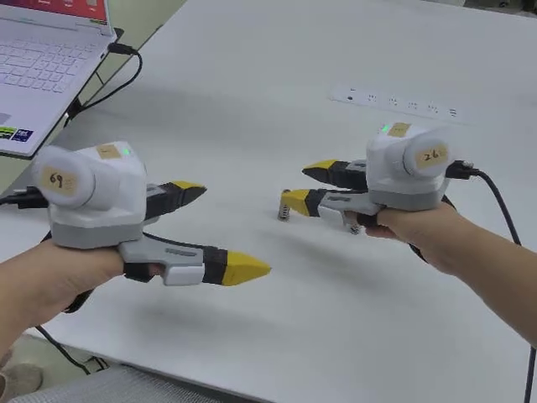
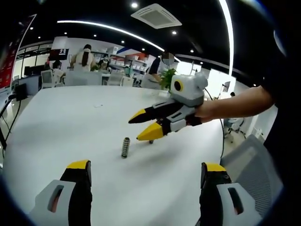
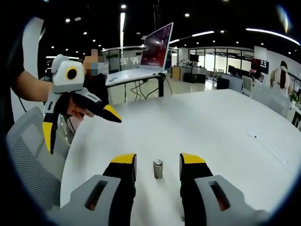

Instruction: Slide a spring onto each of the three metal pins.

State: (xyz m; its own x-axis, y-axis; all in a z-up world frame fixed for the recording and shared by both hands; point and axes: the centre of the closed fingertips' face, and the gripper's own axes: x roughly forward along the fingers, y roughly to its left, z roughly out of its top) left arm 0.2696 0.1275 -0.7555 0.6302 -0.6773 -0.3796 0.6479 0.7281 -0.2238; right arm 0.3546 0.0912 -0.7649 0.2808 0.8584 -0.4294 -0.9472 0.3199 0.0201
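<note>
Standing on the smooth white table (image 1: pixel 252 101) is a coiled metal spring (image 3: pixel 158 168).

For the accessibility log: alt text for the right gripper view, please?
A small spring stands upright on the white table, just ahead of the open right gripper. At left, a hand holds the open left gripper; a laptop sits behind.

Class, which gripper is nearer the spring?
The right gripper, labelled 26: the spring stands at its jaw tips, while the left gripper sits farther off.
</note>
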